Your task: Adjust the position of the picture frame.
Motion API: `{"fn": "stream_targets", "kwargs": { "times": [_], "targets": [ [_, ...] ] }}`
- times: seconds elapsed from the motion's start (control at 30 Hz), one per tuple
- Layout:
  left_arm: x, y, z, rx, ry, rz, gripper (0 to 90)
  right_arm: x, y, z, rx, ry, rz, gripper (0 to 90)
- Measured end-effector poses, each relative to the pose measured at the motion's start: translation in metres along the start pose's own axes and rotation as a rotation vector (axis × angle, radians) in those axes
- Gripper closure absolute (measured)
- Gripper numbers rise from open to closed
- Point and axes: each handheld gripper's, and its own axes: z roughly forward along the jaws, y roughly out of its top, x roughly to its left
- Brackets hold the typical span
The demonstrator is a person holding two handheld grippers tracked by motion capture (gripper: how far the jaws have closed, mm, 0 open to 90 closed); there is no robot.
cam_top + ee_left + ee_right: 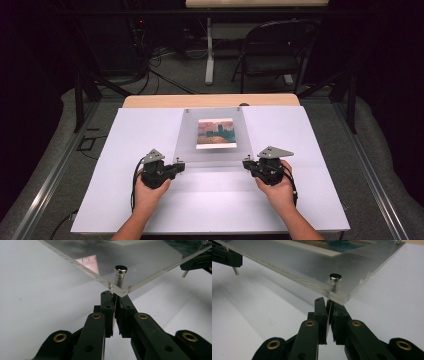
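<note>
White sheeting covers the wooden table (150, 101). On it sits a clear acrylic picture frame (212, 150) of two plates sandwiching a small painted print (215, 133), its near edge raised off the surface and its far edge down. The left gripper (181, 165) pinches the near left corner and the right gripper (245, 163) the near right corner, jaws closed tight. A small silver standoff bolt (120, 275) passes through each held corner.
</note>
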Motion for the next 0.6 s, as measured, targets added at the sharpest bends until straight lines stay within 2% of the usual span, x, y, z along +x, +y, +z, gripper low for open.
{"fn": "stream_targets", "kwargs": {
  "times": [0.2,0.5,0.6],
  "targets": [
    [0.002,-0.003,0.009,0.016,0.015,0.003,84.9,-0.008,-0.003,0.008,0.022,-0.002,0.019,85.4],
    [0.011,-0.006,0.011,0.008,0.024,-0.03,84.2,-0.005,-0.003,0.016,0.038,0.002,0.01,85.4],
    [0.011,-0.004,0.013,0.017,0.023,-0.017,84.2,-0.007,-0.003,0.018,0.039,-0.008,0.011,85.4]
  ]
}}
